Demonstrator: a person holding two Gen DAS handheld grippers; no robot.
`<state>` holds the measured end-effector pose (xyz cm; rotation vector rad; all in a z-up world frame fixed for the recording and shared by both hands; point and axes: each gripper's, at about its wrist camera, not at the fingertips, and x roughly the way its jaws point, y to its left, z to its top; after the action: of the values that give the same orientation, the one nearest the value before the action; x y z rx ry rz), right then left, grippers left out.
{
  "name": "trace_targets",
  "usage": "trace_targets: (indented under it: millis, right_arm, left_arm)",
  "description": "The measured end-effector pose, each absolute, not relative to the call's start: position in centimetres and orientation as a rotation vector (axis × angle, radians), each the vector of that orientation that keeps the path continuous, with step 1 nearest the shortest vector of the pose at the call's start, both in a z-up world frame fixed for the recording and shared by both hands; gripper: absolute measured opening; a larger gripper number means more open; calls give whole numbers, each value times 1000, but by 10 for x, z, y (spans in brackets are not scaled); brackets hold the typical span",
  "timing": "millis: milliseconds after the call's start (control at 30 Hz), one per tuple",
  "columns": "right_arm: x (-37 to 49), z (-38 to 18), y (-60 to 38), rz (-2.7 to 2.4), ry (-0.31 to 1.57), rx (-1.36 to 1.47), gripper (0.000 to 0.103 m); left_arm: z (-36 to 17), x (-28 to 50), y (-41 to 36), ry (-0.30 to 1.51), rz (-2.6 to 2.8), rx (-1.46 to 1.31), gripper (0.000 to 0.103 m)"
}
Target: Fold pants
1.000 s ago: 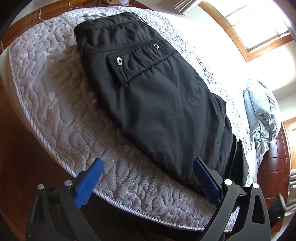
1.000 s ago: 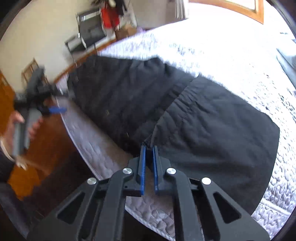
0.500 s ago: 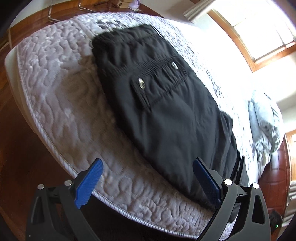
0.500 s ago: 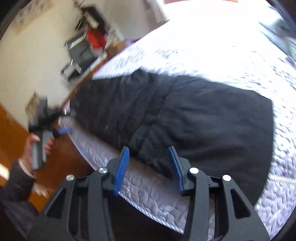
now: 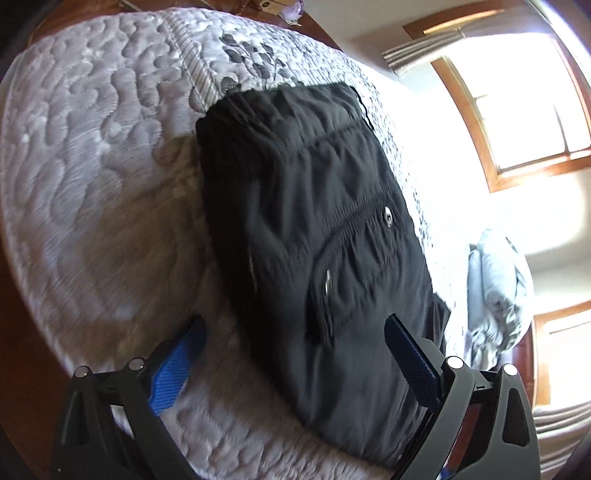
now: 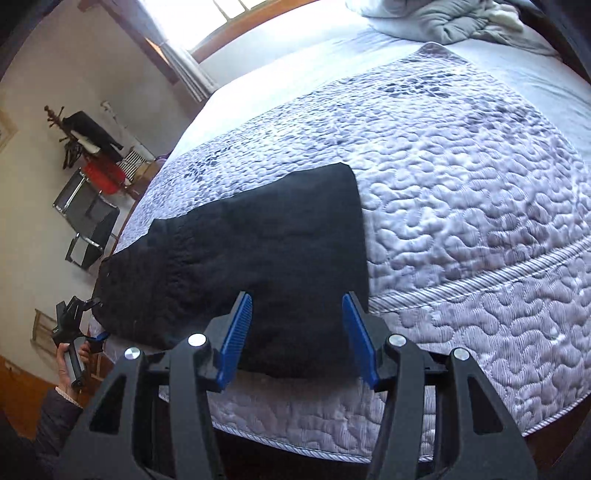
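Observation:
Black pants [image 5: 314, 236] lie folded lengthwise along the near edge of the bed, waistband and snap pocket in the left wrist view, leg end in the right wrist view [image 6: 258, 251]. My left gripper [image 5: 295, 354] is open and empty, just above the pants near the pocket. My right gripper [image 6: 297, 321] is open and empty, its blue fingers either side of the leg end, not touching it that I can tell. The left gripper also shows in the right wrist view [image 6: 74, 325], held in a hand by the waistband end.
The quilted grey bedspread [image 6: 461, 206] covers the bed. A crumpled grey blanket [image 6: 443, 18] lies at the head end. A chair [image 6: 88, 218] and a coat rack [image 6: 81, 136] stand by the wall. Wooden floor [image 6: 22, 391] borders the bed.
My right gripper opened, let go of the pants fold and swung toward the leg end. My left gripper moved in over the pants toward the pocket, still open.

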<state>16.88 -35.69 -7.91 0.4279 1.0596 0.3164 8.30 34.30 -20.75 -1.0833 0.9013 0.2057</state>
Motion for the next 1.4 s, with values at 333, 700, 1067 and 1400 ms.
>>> trace_targets:
  millis: [333, 700, 1067, 1400]
  right_arm:
    - [178, -87, -331, 328, 1101, 336, 53]
    - [181, -89, -322, 329, 1117, 294, 55]
    - [176, -87, -339, 283, 1099, 337, 58]
    - [172, -90, -352, 260, 1085, 383, 58]
  left_arm:
    - [-216, 93, 363, 795, 148, -1206, 73]
    - [-204, 98, 355, 767, 132, -1156, 17]
    - [-108, 118, 295, 645, -22, -878, 18]
    - [-67, 134, 176, 721, -185, -403, 26]
